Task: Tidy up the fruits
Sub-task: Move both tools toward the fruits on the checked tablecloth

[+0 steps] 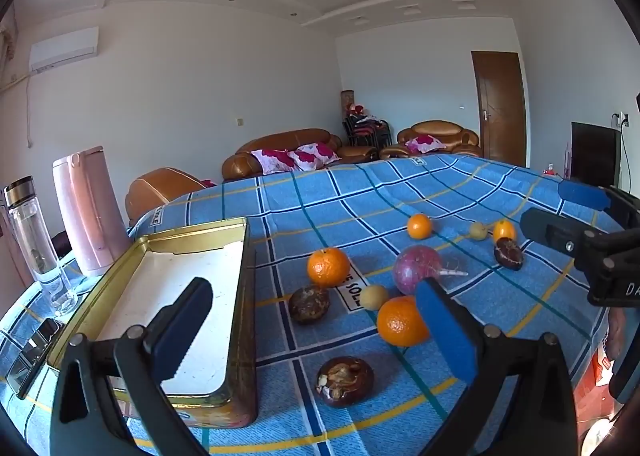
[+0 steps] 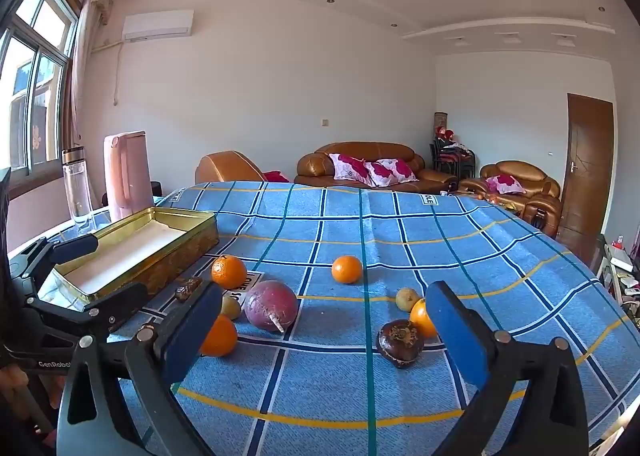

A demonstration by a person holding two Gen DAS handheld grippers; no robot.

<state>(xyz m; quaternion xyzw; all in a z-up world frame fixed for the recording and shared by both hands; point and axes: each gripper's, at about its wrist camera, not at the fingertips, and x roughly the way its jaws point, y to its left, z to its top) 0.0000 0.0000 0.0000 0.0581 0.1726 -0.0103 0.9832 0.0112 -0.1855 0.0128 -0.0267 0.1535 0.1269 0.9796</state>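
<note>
Loose fruit lies on the blue checked tablecloth [image 2: 400, 224]: four oranges [image 1: 328, 267], dark wrinkled passion fruits [image 1: 345, 381], small yellow fruits [image 1: 374, 297] and a purple round one [image 2: 271, 305], right of the empty gold tin [image 1: 168, 320] near the cloth's left edge. Left gripper [image 1: 320, 340] and right gripper [image 2: 324, 336] hover before them, jaws wide apart, holding nothing.

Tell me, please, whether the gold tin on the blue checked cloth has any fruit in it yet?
Empty. The gold tin shows only its bare white lining in both wrist views, with no lid on it.

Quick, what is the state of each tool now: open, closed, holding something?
Left tool: open, holding nothing.
Right tool: open, holding nothing.
</note>
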